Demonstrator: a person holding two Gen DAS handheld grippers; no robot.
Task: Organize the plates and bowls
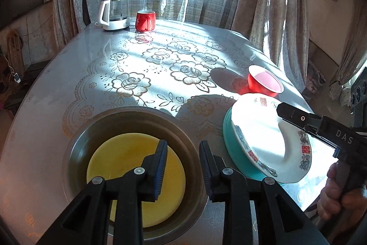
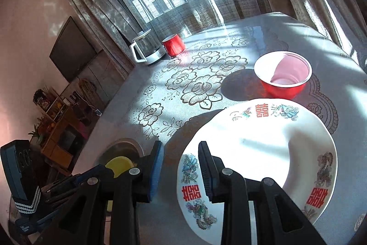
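A yellow plate [image 1: 128, 167] lies inside a metal bowl [image 1: 75, 148] near the table's front edge. My left gripper [image 1: 182, 162] is open and empty just above the bowl's right side. To the right, a white patterned plate [image 1: 257, 137] rests on a teal dish [image 1: 231, 148]. A red bowl [image 1: 261, 84] with a white inside stands behind it. My right gripper [image 2: 180, 167] is open and empty, hovering over the white plate's [image 2: 259, 144] left rim. The red bowl [image 2: 284, 82] lies beyond it. The yellow plate [image 2: 119, 164] shows at lower left.
A glass kettle [image 1: 115, 15] and a red mug [image 1: 145, 21] stand at the table's far edge by the curtained window. The table [image 1: 160, 66] carries a floral cloth. A dark screen [image 2: 73, 49] and shelves [image 2: 57, 130] stand off the table's left side.
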